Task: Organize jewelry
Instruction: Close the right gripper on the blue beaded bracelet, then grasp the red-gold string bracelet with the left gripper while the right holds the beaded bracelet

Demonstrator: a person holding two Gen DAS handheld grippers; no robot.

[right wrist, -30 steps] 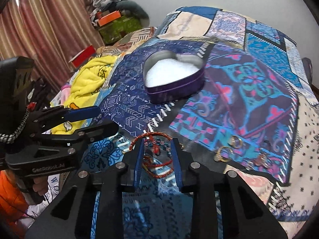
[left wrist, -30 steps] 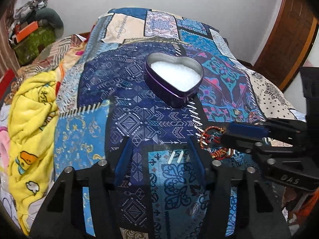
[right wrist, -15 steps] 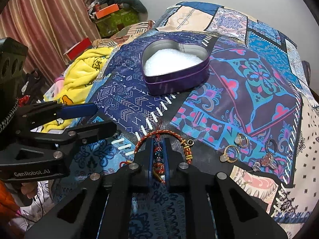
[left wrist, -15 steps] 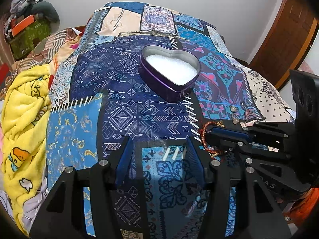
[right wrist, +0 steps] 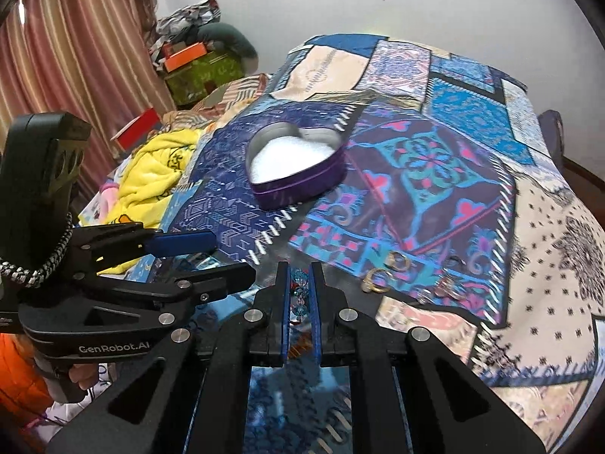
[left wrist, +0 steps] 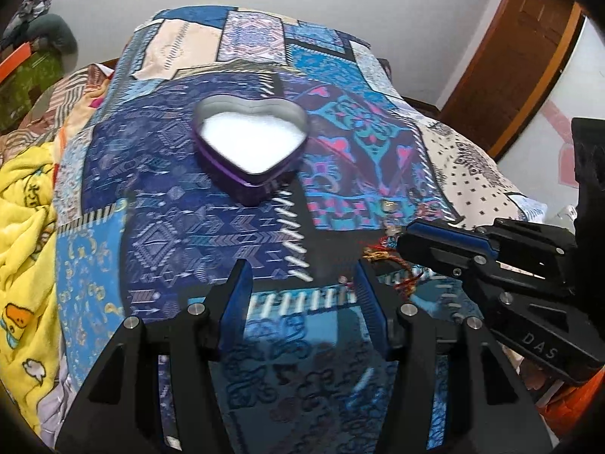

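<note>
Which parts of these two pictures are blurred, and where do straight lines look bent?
Left wrist view: the quilt just ahead of the left claw is smeared, while the heart-shaped tin stays fairly sharp; the door frame bows. Right wrist view: the beads between the right claw fingers are soft; the curtain curves.

A bed [right wrist: 446, 121] is lying spread under a blue patchwork quilt [left wrist: 181, 234]. Ahead of both tools, an open heart-shaped purple tin [right wrist: 298, 183] with white padding is sitting on the quilt. Gold rings [right wrist: 382, 272] are lying just right of the right tool's tips. A yellow blanket [left wrist: 26, 249] is bunching left of the left tool.
</note>
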